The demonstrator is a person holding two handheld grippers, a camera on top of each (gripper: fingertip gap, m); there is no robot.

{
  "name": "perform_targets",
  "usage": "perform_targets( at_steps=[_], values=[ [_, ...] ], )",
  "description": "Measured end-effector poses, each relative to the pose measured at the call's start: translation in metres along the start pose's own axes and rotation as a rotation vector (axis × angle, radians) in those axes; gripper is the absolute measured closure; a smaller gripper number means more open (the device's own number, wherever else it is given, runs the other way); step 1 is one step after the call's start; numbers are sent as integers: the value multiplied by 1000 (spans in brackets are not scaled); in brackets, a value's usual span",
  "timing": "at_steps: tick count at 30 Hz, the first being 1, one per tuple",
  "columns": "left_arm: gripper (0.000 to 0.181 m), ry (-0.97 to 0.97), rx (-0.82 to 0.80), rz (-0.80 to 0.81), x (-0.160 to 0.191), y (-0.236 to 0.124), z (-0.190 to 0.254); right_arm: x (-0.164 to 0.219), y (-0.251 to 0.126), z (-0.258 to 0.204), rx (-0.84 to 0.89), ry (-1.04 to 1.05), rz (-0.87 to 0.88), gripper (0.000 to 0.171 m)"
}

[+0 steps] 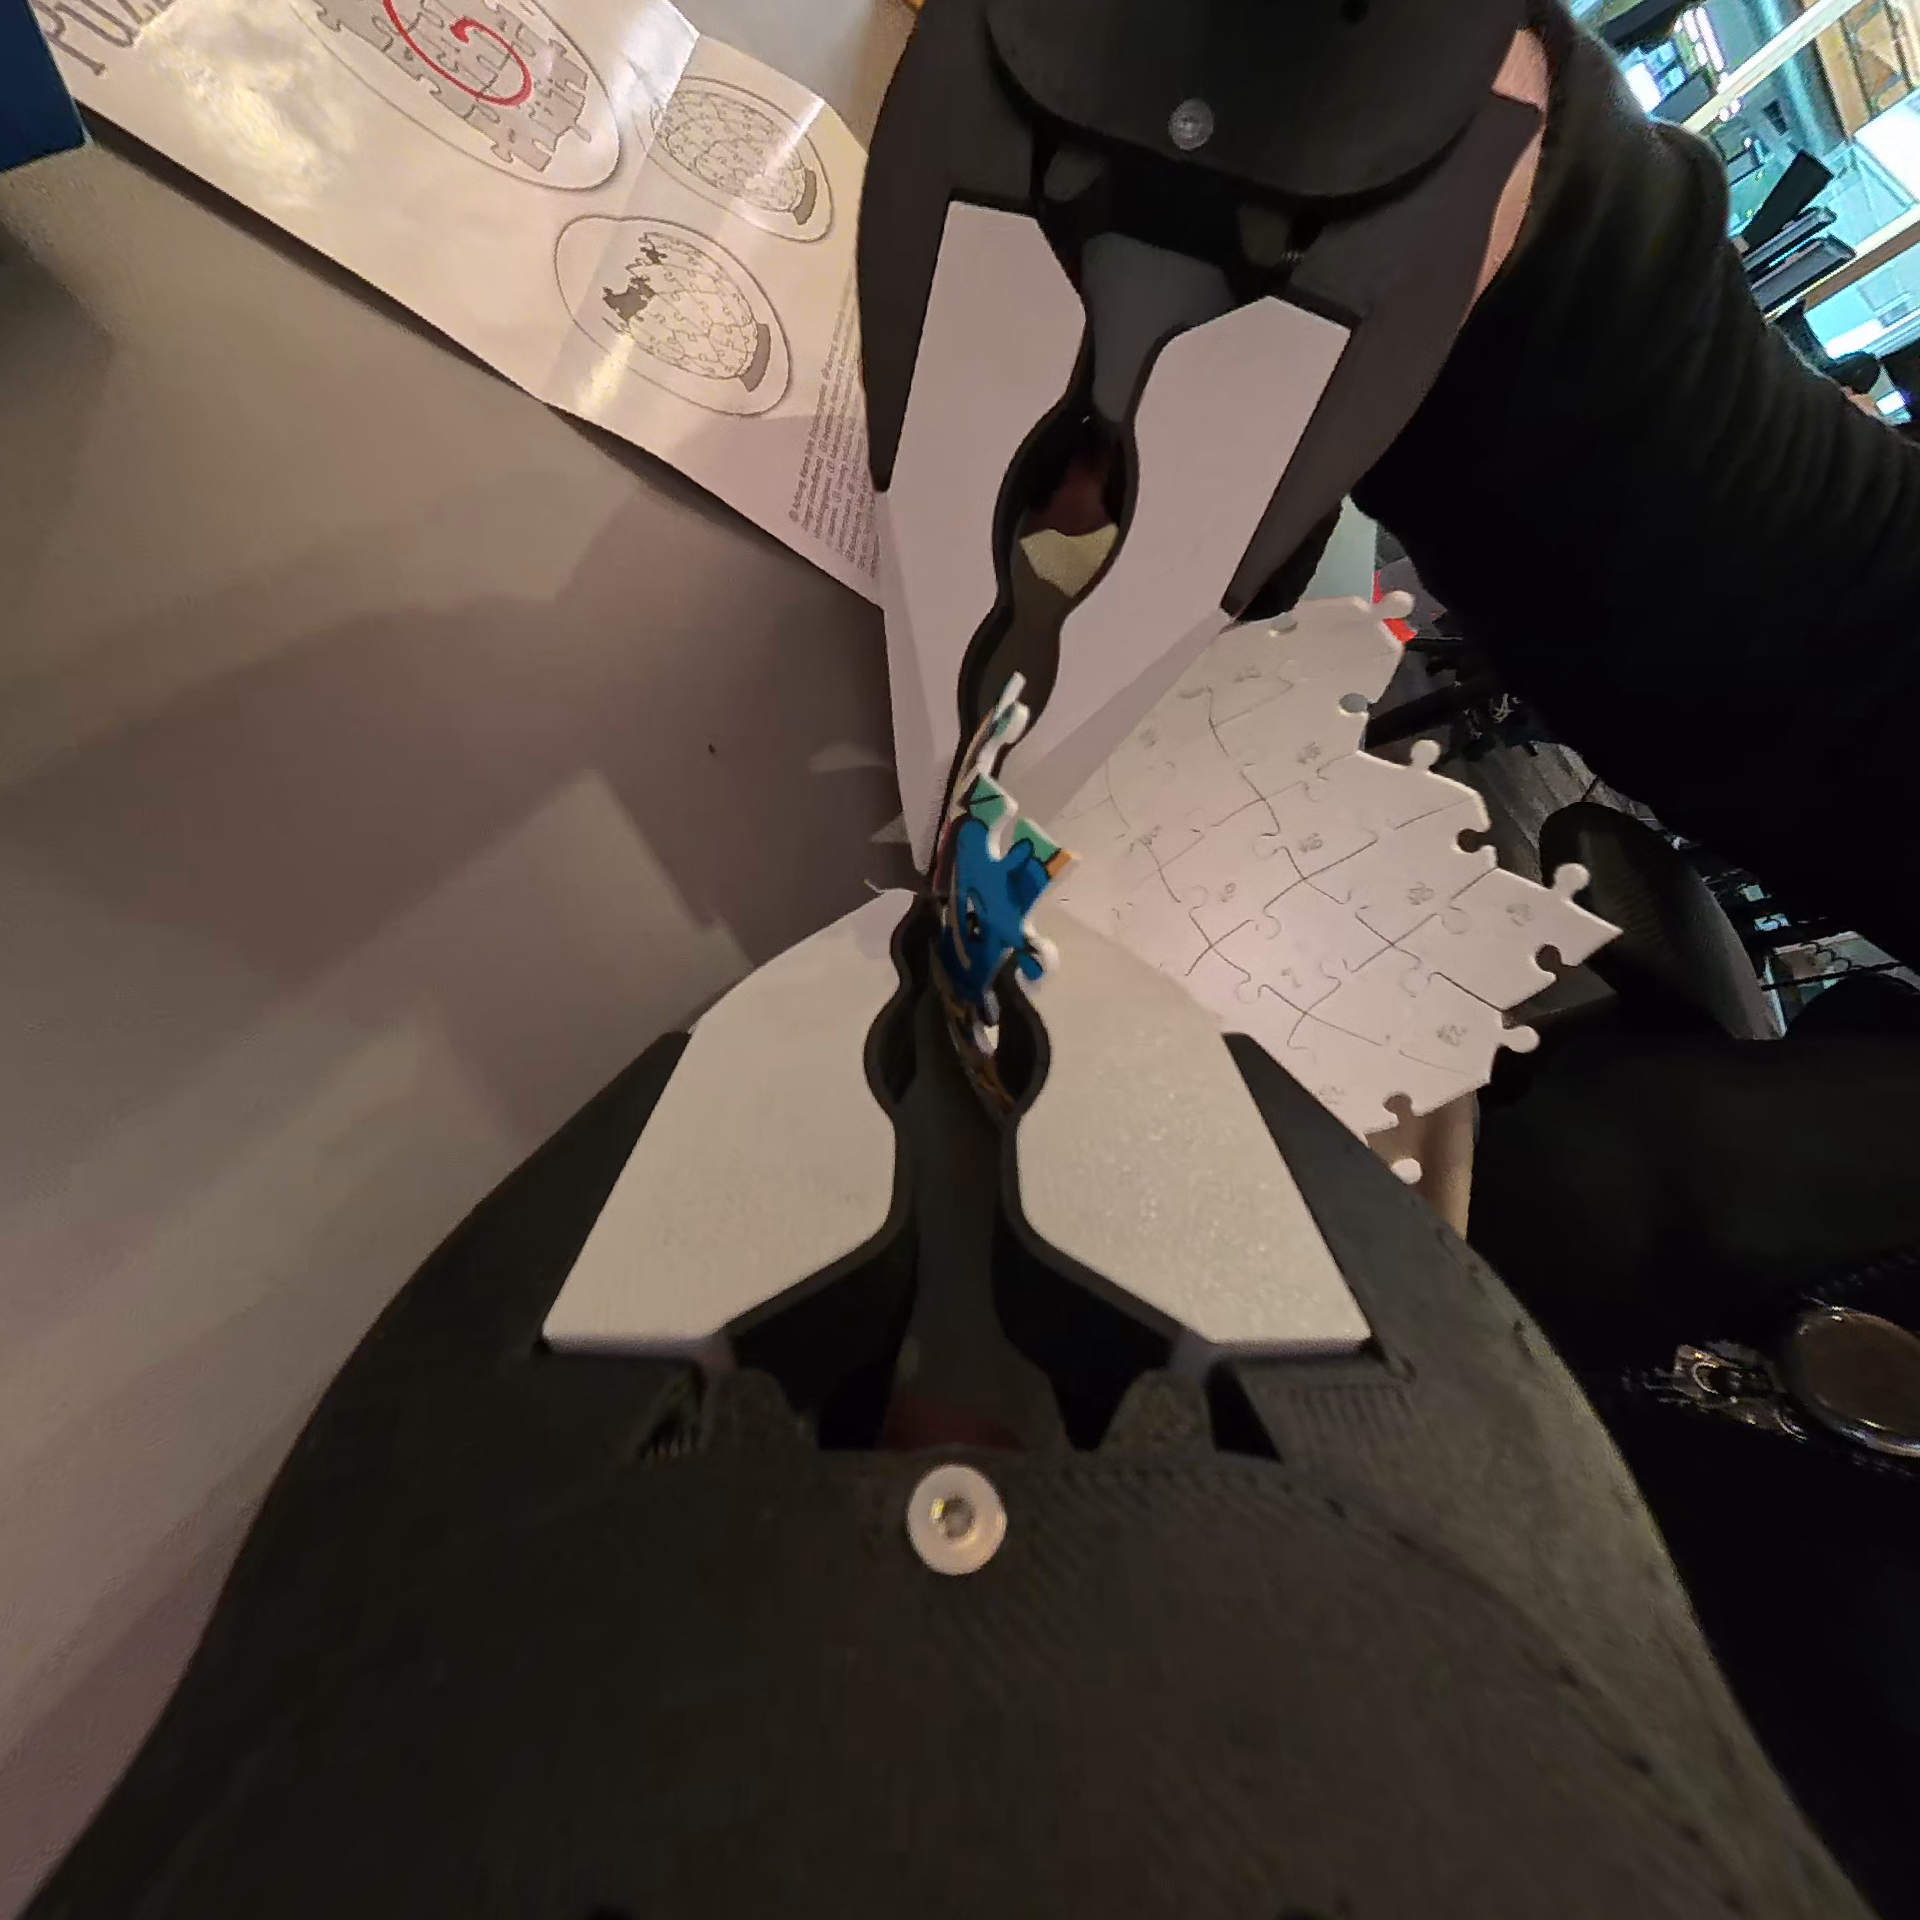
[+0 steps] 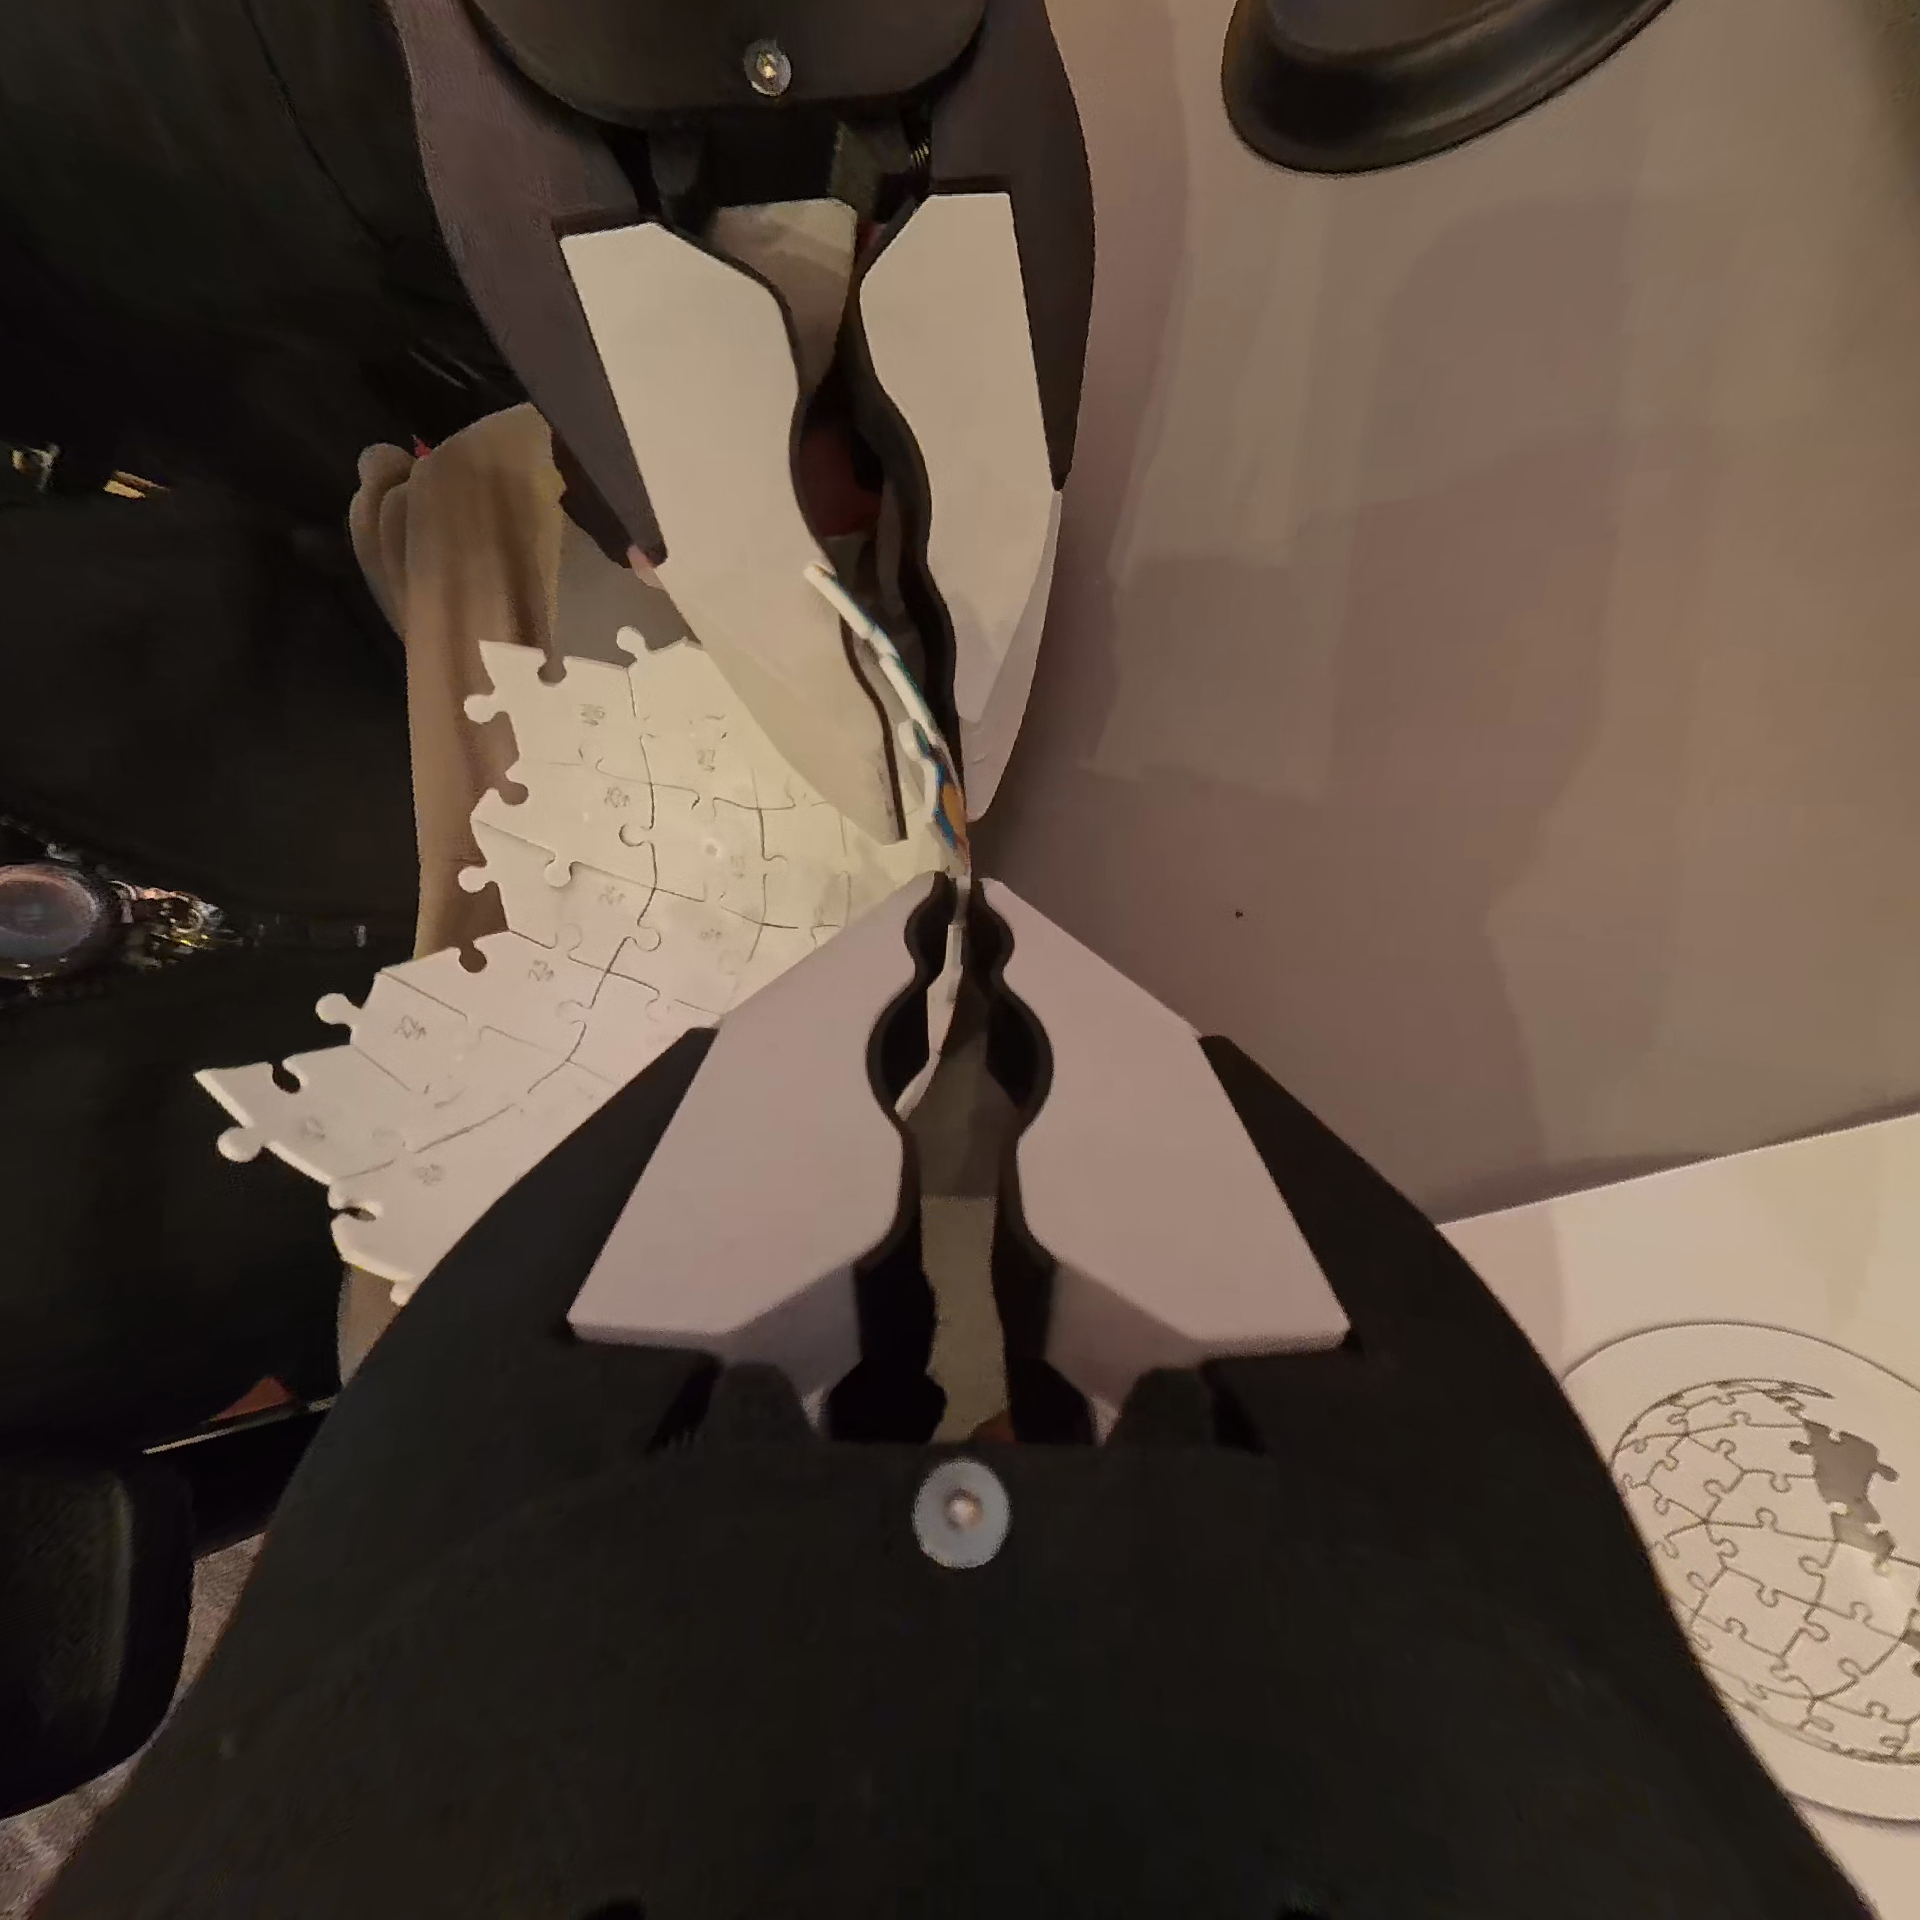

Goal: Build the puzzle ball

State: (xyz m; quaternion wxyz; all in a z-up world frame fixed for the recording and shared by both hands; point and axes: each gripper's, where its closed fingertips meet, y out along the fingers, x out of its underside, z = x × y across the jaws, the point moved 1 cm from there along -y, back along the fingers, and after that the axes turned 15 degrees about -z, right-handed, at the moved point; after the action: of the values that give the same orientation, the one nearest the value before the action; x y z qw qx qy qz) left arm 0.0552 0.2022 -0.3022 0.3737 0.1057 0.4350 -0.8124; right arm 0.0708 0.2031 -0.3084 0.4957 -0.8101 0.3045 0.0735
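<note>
Two grippers meet tip to tip over the table: my left gripper [image 1: 961,935] is clenched on the blue-printed edge [image 1: 987,904] of the shell, and my right gripper [image 2: 951,914] is pinched on a thin white piece [image 2: 940,997], nose to nose with the left. I judge the left is there to brace the shell [image 1: 1320,883] while the right lines its piece up at the rim, so the tabs can be pressed home. The fingers [image 1: 769,1174] are flat white plates with wavy black inner edges, set in matt black bodies. The shell is a curved fan of thin, stiff white pieces, smooth on the inside, with small marks and knobbed tabs along its free edge; it hangs in the air to one side of the tips. Beyond lie the grey table [image 1: 312,831] and a glossy folded leaflet [image 1: 582,208] with globe drawings.
</note>
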Motion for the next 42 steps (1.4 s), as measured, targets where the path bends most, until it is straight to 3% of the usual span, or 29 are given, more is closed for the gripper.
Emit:
perform_targets(
  at_steps=[10, 19, 32, 42],
  values=[
    [171, -16, 37, -5, 1, 1, 3, -1, 0, 2, 44, 7, 21, 161],
    [173, -15, 30, -12, 2, 3, 3, -1, 2, -4, -14, -8, 25, 162],
    [171, -12, 54, -29, 2, 6, 5, 1, 4, -4, 54, -75, 2, 170],
    [167, -10, 62, -24, 1, 6, 5, 3, -1, -7, 3, -53, 21, 162]
  ],
)
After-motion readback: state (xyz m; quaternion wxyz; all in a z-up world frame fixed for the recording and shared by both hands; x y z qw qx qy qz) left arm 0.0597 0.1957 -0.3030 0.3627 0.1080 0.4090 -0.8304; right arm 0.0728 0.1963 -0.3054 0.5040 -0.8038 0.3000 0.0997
